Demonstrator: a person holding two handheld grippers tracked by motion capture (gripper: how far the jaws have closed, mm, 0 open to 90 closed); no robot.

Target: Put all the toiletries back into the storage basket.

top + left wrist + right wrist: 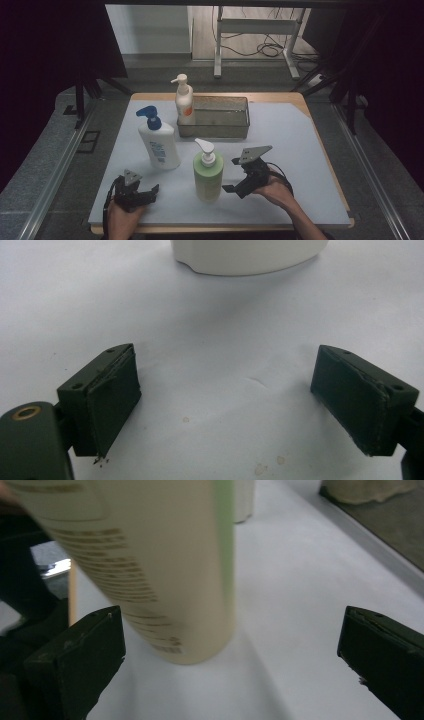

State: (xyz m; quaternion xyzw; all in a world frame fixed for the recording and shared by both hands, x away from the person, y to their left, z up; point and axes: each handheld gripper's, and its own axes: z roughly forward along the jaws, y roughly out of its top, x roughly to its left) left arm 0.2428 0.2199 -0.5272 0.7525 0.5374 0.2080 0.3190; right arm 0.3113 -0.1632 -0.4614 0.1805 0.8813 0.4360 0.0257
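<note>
A white mat (pixel 280 190) is spread over the wooden table (pixel 300 96), and everything else is set on it. Beyond the right gripper, toward the far edge, a clear rectangular bin (pixel 215 117) is placed; a white pump bottle with an orange label (pixel 183 100) is stood just beside the bin's left end, though whether the two touch cannot be told.

Ahead of the left gripper (pixel 145 192), a white lotion bottle with a blue pump (pixel 157 140) is stood upright; its rounded white base (pixel 247 255) is seen at the top of the left gripper view, well clear of the jaws. A green pump bottle (pixel 207 172) is stood between the two grippers, just to the left of the right gripper (pixel 231 175). In the right gripper view its pale, printed side (pixel 150 565) is seen blurred, nearer the left jaw than the right, and it is not touched by either jaw.

Both grippers are held low over the mat by the person's hands. The left gripper's jaws are spread wide with nothing but bare mat (pixel 225 390) between them. The right gripper's jaws are likewise released and wide apart, with nothing grasped.
</note>
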